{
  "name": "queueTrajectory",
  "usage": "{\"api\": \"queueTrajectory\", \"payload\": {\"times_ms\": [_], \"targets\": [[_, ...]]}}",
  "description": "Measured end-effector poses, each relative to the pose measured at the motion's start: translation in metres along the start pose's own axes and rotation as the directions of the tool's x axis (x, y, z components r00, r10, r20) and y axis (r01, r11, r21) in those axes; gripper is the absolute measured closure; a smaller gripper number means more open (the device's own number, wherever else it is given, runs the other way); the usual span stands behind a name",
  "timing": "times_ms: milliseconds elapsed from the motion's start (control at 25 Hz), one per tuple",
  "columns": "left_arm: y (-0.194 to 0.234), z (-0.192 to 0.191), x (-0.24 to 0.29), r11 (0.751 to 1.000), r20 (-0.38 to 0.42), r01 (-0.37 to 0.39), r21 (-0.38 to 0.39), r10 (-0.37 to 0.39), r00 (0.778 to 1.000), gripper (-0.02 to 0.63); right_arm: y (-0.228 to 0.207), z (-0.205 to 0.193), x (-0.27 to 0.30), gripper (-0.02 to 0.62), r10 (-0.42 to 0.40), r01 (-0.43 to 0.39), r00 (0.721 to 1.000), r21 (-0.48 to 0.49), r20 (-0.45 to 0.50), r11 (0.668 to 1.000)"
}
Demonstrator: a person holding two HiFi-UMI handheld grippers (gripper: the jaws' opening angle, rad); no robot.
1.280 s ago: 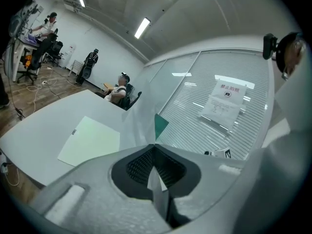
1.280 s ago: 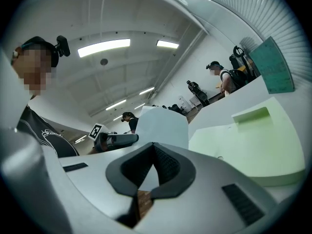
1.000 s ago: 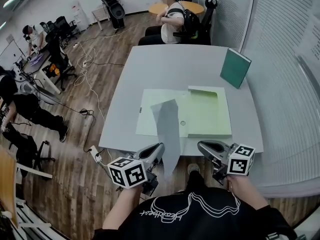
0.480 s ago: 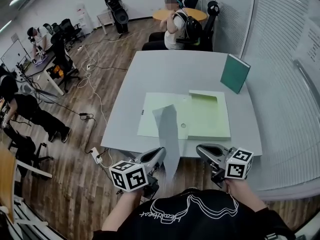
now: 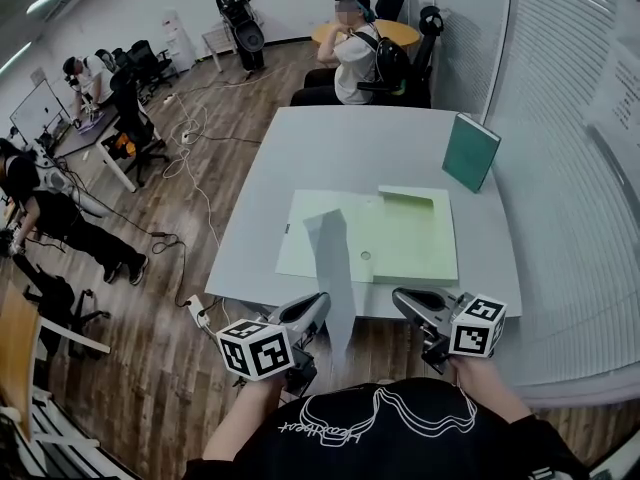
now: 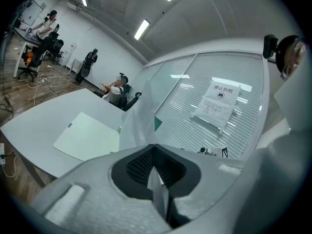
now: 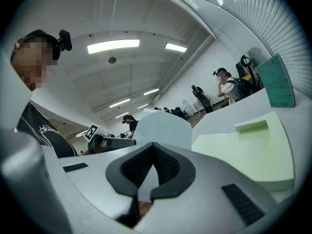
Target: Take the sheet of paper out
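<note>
A light green folder (image 5: pixel 400 238) lies open on the grey table (image 5: pixel 330 138). My left gripper (image 5: pixel 318 303) hangs just off the table's near edge, shut on the bottom edge of a white sheet of paper (image 5: pixel 332 268). The sheet stands up in the air and leans over the folder's left half. In the left gripper view the sheet (image 6: pixel 139 121) rises from between the closed pads of the gripper (image 6: pixel 156 179). My right gripper (image 5: pixel 400 298) hovers beside the near edge, to the right of the sheet, shut and holding nothing. It (image 7: pixel 146 179) faces the sheet (image 7: pixel 163 126) and the folder (image 7: pixel 253 150).
A dark green book (image 5: pixel 471 153) stands upright at the table's far right. A person (image 5: pixel 350 43) sits on a chair beyond the far edge. Window blinds (image 5: pixel 570 118) run along the right. Cables (image 5: pixel 185 183), office chairs and other people fill the floor at the left.
My left gripper has risen a little with the sheet, which now stands slightly more upright. The right gripper has kept its place.
</note>
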State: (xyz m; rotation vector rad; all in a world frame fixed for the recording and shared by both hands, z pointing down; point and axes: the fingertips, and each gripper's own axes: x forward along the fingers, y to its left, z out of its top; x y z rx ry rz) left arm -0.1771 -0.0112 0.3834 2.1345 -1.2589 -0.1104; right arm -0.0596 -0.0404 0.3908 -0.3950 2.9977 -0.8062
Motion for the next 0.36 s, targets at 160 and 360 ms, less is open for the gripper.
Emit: {"api": "queueTrajectory", "payload": {"times_ms": [160,360], "targets": [[-0.008,0.005,0.007,1.0,0.01,0.005,0.002,-0.005,1.0,0.592,-0.003,0.007,-0.01,0.586,-0.003,0.003,1.0,-0.009,0.001,1.0],[-0.018,0.009,0.016,1.0,0.007,0.012,0.008,-0.012,1.0,0.592,-0.008,0.016,-0.02,0.586,-0.009,0.009,1.0,-0.013,0.003,1.0]]}}
